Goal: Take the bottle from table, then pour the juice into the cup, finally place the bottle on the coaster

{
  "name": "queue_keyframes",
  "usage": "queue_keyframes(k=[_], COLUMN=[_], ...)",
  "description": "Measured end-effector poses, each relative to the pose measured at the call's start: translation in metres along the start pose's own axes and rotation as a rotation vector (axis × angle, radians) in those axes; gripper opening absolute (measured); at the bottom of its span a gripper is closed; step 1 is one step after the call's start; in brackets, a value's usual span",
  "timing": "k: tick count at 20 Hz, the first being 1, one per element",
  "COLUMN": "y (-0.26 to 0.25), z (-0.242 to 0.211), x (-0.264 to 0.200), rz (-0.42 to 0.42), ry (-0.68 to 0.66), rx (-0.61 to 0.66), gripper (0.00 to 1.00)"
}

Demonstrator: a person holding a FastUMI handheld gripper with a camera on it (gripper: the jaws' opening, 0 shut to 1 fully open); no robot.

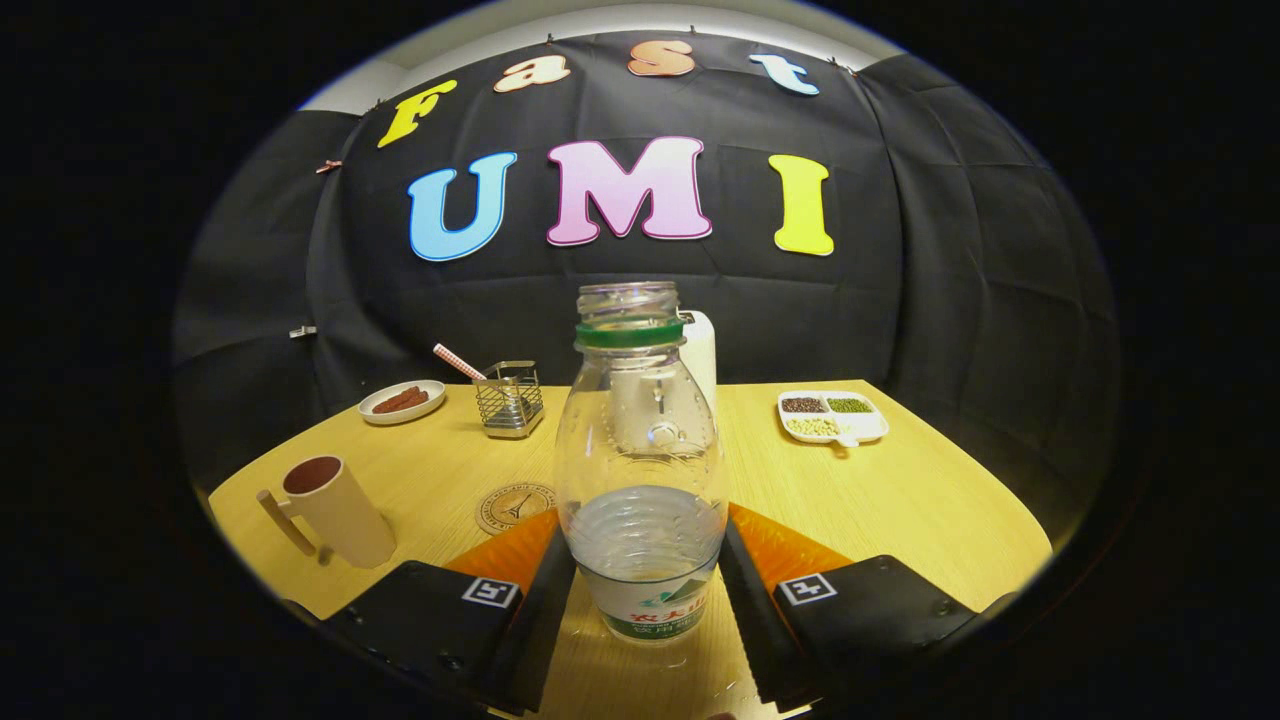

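A clear plastic bottle point(640, 450) with a green neck ring and no cap stands upright between my two fingers, its base low over the wooden table point(900, 500). My gripper point(647, 575) is shut on the bottle, both black fingers pressing on its lower sides. Whether its base touches the table I cannot tell. A beige cup point(335, 512) with a handle and a dark inside stands to the left of the left finger. The round coaster point(512, 507) lies flat just ahead of the left finger, partly hidden by the bottle.
At the back of the table stand a small plate point(402, 401) with brown pieces, a wire holder point(510, 400) with a striped straw, and a divided white tray point(832, 415) of beans. A white container point(702, 360) stands right behind the bottle.
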State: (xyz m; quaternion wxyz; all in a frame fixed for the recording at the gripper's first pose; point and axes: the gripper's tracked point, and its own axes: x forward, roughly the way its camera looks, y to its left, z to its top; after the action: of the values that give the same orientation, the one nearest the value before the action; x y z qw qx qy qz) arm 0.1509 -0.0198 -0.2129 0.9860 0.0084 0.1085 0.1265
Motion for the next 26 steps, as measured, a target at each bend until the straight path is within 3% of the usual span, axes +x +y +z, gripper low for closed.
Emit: queue_keyframes(k=[5,11,16,21,26], y=[0.007,0.026,0.042,0.07,0.098], z=[0.0,0.037,0.065,0.089,0.094], x=[0.003,-0.006,-0.006,-0.004,-0.001], rz=[0.026,0.066,0.063,0.066,0.048], ry=[0.05,0.004,0.039,0.051,0.049], rx=[-0.089,-0.179,-0.256,-0.406,-0.634], gripper=[0.69,0.68,0.68,0.68,0.68])
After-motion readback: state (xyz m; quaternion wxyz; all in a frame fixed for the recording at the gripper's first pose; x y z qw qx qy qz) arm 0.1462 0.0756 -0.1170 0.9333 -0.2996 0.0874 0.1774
